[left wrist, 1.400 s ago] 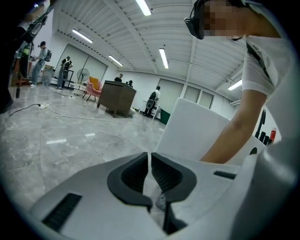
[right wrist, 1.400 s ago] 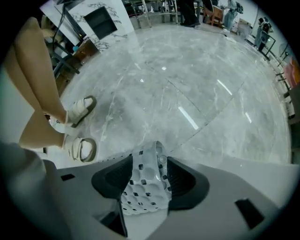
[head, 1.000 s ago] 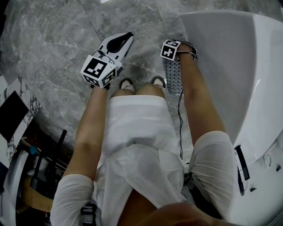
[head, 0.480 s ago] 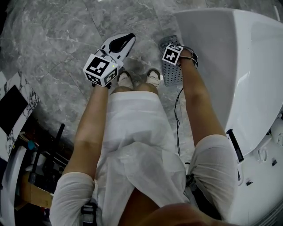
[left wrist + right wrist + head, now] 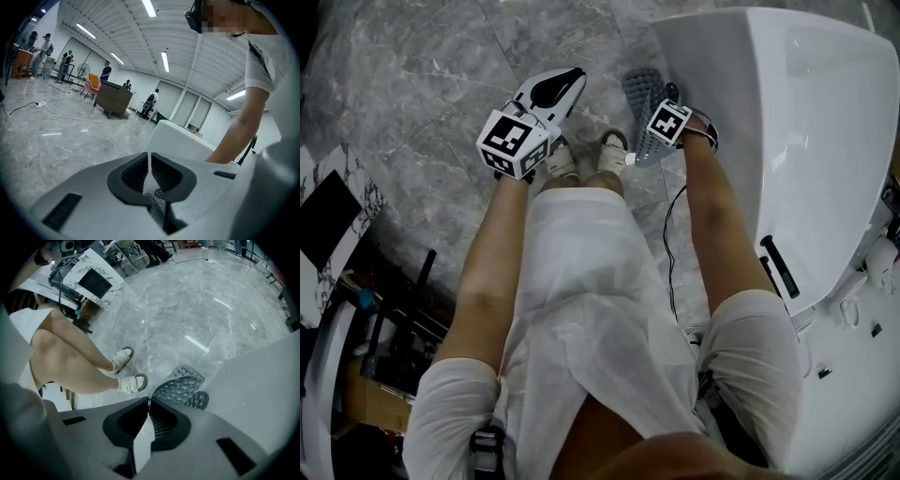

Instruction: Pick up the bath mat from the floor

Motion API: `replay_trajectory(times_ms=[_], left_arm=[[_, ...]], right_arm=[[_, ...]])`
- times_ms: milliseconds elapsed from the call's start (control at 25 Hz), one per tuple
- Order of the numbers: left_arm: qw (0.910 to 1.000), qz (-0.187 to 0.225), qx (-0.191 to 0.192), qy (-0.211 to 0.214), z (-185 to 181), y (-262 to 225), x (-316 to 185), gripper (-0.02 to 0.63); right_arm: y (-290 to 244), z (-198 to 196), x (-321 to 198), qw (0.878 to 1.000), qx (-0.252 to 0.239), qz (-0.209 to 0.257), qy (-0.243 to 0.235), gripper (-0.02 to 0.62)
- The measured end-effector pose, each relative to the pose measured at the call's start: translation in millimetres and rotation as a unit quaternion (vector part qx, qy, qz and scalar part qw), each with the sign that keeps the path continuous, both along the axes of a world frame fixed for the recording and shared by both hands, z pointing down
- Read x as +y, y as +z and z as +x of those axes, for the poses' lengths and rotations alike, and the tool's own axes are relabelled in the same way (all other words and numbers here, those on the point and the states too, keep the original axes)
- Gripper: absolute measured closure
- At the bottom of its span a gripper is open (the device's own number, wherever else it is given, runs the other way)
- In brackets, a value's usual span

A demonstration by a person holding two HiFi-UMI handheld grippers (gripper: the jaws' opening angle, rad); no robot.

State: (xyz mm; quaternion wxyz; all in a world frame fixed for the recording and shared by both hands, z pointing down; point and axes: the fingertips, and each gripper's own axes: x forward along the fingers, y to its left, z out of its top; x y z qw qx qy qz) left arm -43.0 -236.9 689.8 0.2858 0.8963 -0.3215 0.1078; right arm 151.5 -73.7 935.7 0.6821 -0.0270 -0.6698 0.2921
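A grey, hole-studded bath mat point(image 5: 643, 101) hangs by its near edge from the right claw point(image 5: 149, 401), close against the outer wall of a white bathtub point(image 5: 787, 141) and just ahead of the person's right sandal point(image 5: 612, 153). The claw is closing tight on that edge, its dark pads pinching the mat between them. From the right gripper view the mat point(image 5: 180, 386) runs away from the claw tips and droops at its far end toward the grey marble floor point(image 5: 412, 84); whether that end touches the floor cannot be told. The left claw point(image 5: 565, 82) is held out over bare floor ahead of the left sandal point(image 5: 562, 161), well apart from the mat. In its own view it point(image 5: 149, 161) is clenched with nothing between the pads, the tub's pale wall beyond it. The person, in white clothing, stands bent over both tools, bare forearms reaching down. A thin black cable point(image 5: 672, 244) trails along the floor beside the tub
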Motion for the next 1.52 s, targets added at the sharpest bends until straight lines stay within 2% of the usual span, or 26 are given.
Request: replay_trajectory(times_ms=[360, 520, 680, 1000, 1160, 1280, 1520], left_arm=[[1.0000, -0.002, 0.002, 0.006, 5.8, -85.2, 14.4, 0.577], [1.0000, 0.001, 0.001, -0.001, 1.0, -120.5, 18.5, 0.575], [0.9999, 0.005, -0.001, -0.013, -6.5, -154.4, 19.5, 0.575], [0.9988, 0.025, -0.009, -0.040, -26.1, -221.1, 24.8, 0.577], [0.9979, 0.033, -0.011, -0.054, -40.3, -244.6, 31.5, 0.575], [0.9973, 0.032, -0.014, -0.064, -51.3, -254.3, 40.2, 0.575], [0.9952, 0.038, -0.022, -0.087, -74.8, -277.1, 56.1, 0.575]], right_arm=[[-102.7, 8.7, 21.9, 1.000, 0.002, -0.013, 0.022, 0.561], [-140.0, -1.7, 28.8, 1.000, -0.004, -0.020, 0.004, 0.563], [-176.1, -25.6, 22.5, 1.000, -0.021, -0.017, 0.004, 0.563], [-254.9, -84.7, 2.0, 0.996, -0.074, -0.008, 0.043, 0.564], [-285.5, -120.9, -3.2, 0.991, -0.111, 0.002, 0.080, 0.565], [-303.8, -140.7, -8.0, 0.982, -0.136, 0.003, 0.129, 0.563], [-340.6, -161.5, -18.4, 0.966, -0.172, 0.018, 0.192, 0.565]])
